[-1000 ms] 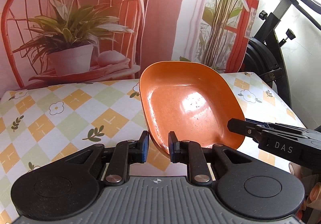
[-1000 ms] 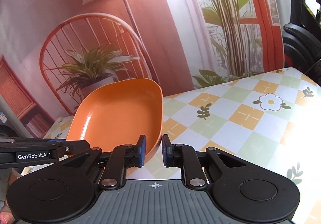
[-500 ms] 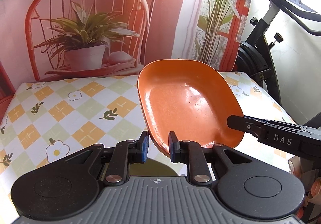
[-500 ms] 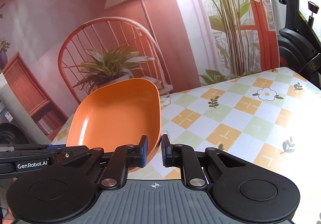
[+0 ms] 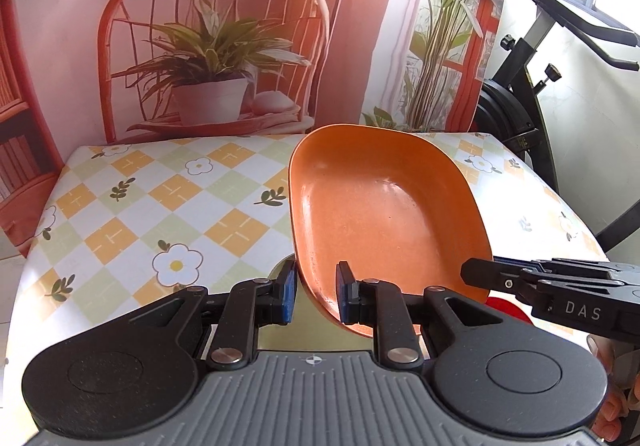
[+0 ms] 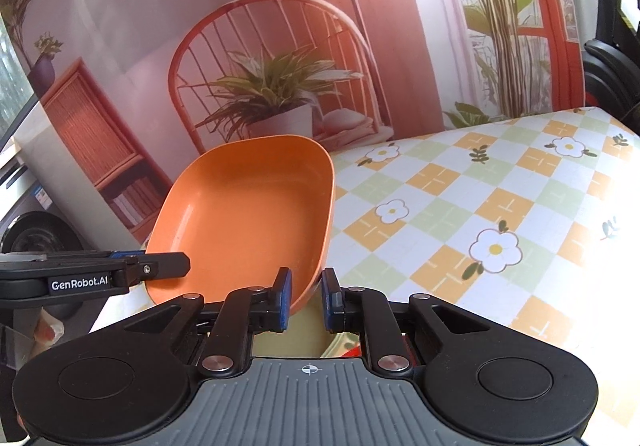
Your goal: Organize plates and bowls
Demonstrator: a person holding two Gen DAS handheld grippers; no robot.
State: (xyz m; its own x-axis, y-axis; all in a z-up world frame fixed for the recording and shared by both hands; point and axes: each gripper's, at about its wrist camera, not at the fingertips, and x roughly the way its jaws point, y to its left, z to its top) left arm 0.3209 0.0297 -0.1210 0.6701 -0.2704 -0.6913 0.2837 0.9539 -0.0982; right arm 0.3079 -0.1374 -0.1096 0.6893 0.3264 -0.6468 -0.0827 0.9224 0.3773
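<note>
Both claws pinch the orange plate [image 5: 384,214] by its near rim. The left claw [image 5: 314,296] and right claw [image 6: 306,300] hold it tilted above the checked tablecloth [image 5: 132,206].

Left hand-held gripper [image 5: 313,294]: black links, blue pads, silver rivets, grey ribbed base; right [image 6: 306,299] same, "DAS" mark.

Printed backdrop [image 5: 240,26], exercise bike [image 5: 532,94]

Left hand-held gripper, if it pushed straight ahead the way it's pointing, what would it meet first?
The orange plate: the left hand-held gripper already has its near rim between the fingers. Past the plate lies the checked tablecloth, though depth is hard to judge.
</note>
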